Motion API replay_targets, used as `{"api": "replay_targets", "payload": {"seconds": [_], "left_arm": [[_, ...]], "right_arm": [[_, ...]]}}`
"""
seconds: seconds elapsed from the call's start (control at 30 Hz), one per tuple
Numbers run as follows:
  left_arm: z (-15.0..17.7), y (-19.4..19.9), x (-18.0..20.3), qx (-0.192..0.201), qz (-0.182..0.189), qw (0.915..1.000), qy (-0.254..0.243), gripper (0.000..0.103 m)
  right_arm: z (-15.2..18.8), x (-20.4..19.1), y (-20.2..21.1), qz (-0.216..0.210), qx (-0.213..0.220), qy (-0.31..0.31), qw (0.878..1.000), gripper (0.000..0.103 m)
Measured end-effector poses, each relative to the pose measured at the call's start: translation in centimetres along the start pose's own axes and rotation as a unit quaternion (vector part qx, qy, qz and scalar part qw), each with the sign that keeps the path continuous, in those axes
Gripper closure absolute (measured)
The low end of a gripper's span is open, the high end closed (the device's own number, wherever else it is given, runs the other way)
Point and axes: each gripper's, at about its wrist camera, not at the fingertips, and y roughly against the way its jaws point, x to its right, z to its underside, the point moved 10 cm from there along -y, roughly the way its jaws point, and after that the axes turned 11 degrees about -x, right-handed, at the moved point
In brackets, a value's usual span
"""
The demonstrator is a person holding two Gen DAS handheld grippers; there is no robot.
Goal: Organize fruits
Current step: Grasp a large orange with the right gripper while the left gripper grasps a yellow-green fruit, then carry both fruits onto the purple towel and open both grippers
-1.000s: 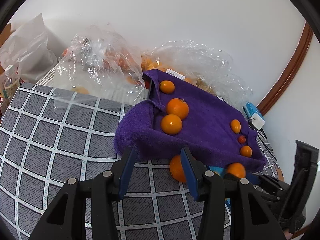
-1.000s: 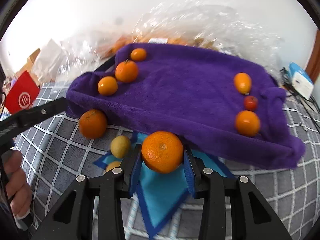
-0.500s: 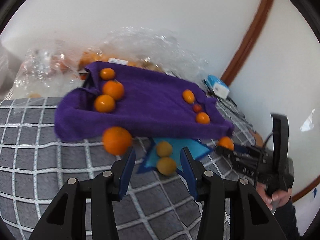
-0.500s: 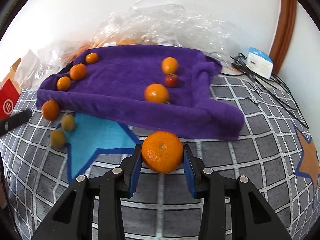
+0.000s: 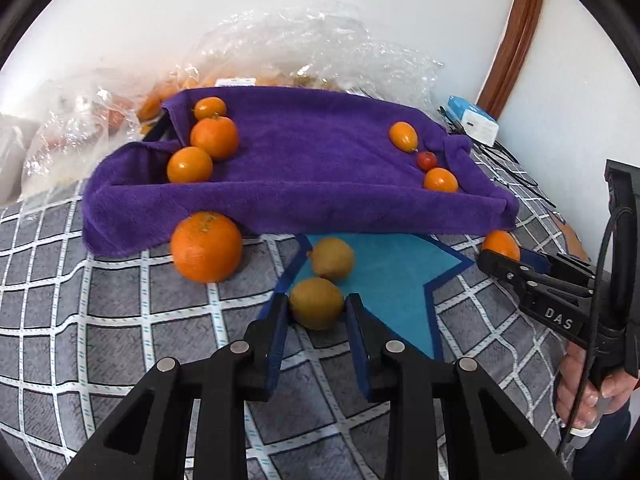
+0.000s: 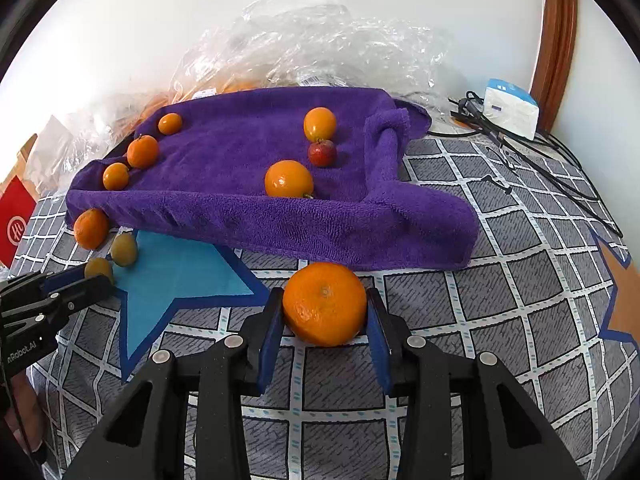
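White wall behind, grey grid-pattern cover (image 5: 120, 320) underneath, looks like a bed or padded surface; cannot tell which. Landmark: purple towel (image 5: 304, 168).

Yellow-green fruit (image 5: 316, 303) in front of the towel's near edge, at the rim of the blue star patch (image 5: 384, 280), sitting right between the left tool (image 5: 316, 314) fingers. Roughly round, no long axis to align. Fingers flank it closely; contact not clear, so cannot tell whether clenched or just bracketing. Second yellow-green fruit (image 5: 332, 258) just behind it, toward the towel. Large orange (image 5: 206, 246) to the left, touching the towel's near edge.

Mandarin (image 6: 325, 303) in front of the towel's near-right edge, clamped in the right tool (image 6: 325, 320), both pads against its sides.

On the towel: three oranges (image 5: 214, 137) at the left end; an orange (image 6: 289, 179), a small red fruit (image 6: 322, 153) and a yellowish one (image 6: 319, 123) toward the right.

Judgement: next move for both is up and forward onto the towel. Left tool nearer the left cluster, right tool nearer the right group. Towel middle bare, plenty of room. Near edge is raised, needs lift to clear. Risk: nudging the second yellow-green fruit on the way.

Plastic bags (image 5: 312, 44) behind the towel, white-blue box (image 6: 510, 106) and cables beyond its right end.
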Motion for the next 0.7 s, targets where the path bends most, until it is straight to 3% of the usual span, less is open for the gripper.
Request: {"api": "replay_targets", "payload": {"seconds": [0.37, 0.43, 0.57, 0.7], "left_arm": [[0.0, 1.3, -1.7, 0.033, 0.065, 0.9961, 0.048, 0.075], [0.0, 2.4, -2.0, 0.052, 0.062, 0.996, 0.036, 0.075], [0.5, 2.8, -2.3, 0.041, 0.04, 0.9983, -0.004, 0.075], [0.5, 4.2, -2.3, 0.055, 0.025, 0.998, -0.017, 0.075]], "right_arm": [[0.1, 0.1, 0.0, -0.01, 0.001, -0.001, 1.0, 0.063], [0.1, 0.2, 0.0, -0.013, 0.003, -0.003, 1.0, 0.063], [0.0, 0.2, 0.0, -0.018, 0.003, -0.007, 1.0, 0.063], [0.0, 0.2, 0.0, -0.018, 0.004, -0.007, 1.0, 0.063]]}}
